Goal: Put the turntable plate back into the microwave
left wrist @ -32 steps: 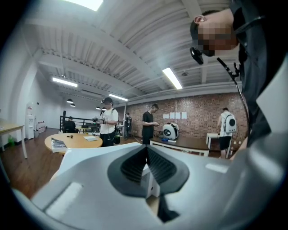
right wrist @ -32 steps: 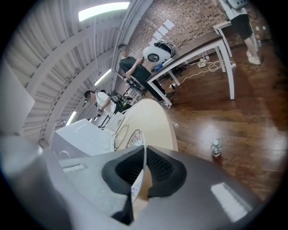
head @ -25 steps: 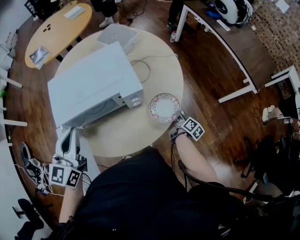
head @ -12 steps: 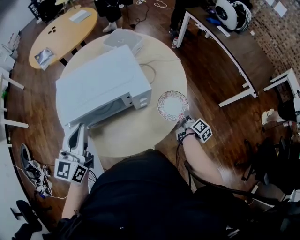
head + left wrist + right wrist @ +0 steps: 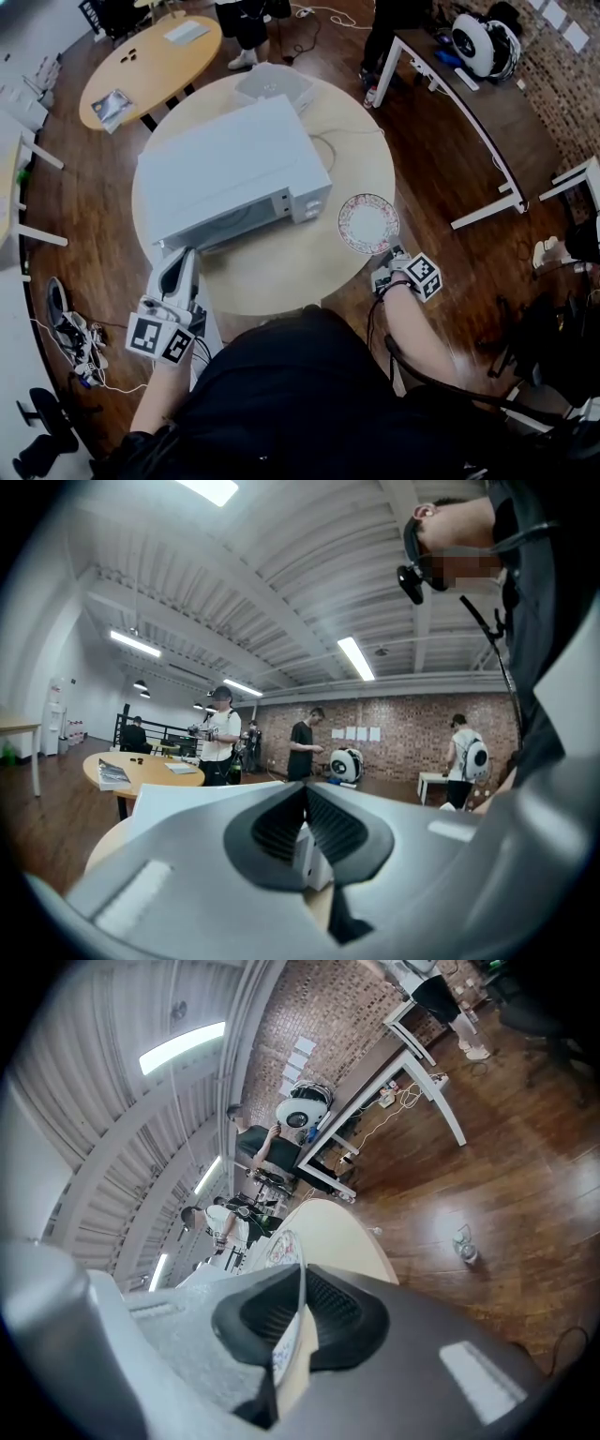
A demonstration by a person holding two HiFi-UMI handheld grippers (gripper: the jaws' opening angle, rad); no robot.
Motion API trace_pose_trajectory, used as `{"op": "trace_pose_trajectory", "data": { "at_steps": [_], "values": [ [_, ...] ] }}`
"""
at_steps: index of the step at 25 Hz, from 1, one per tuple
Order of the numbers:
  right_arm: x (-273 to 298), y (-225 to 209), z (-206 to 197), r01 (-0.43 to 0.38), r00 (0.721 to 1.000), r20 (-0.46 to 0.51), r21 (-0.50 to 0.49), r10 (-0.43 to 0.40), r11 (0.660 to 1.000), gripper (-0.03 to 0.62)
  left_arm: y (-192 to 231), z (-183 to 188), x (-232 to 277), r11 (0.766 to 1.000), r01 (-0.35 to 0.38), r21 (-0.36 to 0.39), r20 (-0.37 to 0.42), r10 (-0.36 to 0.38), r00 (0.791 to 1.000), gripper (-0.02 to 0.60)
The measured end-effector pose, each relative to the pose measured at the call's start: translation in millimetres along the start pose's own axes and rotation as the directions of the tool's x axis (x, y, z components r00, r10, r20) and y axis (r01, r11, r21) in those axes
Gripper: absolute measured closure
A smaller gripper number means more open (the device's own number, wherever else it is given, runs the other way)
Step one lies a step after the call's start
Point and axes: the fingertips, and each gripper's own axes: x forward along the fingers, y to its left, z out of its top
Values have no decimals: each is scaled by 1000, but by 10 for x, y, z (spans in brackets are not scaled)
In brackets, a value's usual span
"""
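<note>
The right gripper's (image 5: 302,1283) jaws were pinched on the near rim of the round white plate with a patterned red border (image 5: 284,1249), which showed edge-on between them. In the head view that plate (image 5: 368,223) hung over the right edge of the round beige counter (image 5: 281,277), just beside the boxy white microwave (image 5: 230,169). The left gripper's (image 5: 305,801) jaws were pressed together on nothing, held level near the microwave's front left corner. The step in hand looked like carrying the plate across. The microwave's door appeared closed, so the next move probably called for the left gripper to open it before the plate could go in.
</note>
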Motion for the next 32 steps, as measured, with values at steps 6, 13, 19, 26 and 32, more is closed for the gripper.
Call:
{"op": "trace_pose_trajectory", "data": {
  "at_steps": [6,13,19,26,32],
  "values": [
    [-66,87,-64,-21,1000,-7,10,21,1000,576,16,-9,-50,1000,7,-2,0,-7,1000,577],
    [-124,141,-125,-29,999,-31,-12,29,1000,576,20,-53,-83,1000,16,-10,8,-16,1000,577],
    [-164,224,-217,-39,998,-54,-14,38,999,576,54,-61,-170,999,6,-43,20,-5,1000,577],
    [-173,344,-330,-56,995,-86,-30,53,998,576,37,-69,-258,998,9,-58,34,-7,999,577],
    [-179,404,-424,-67,993,-98,-39,63,997,576,30,-105,-380,998,7,-55,30,-5,1000,577]
  ]
}}
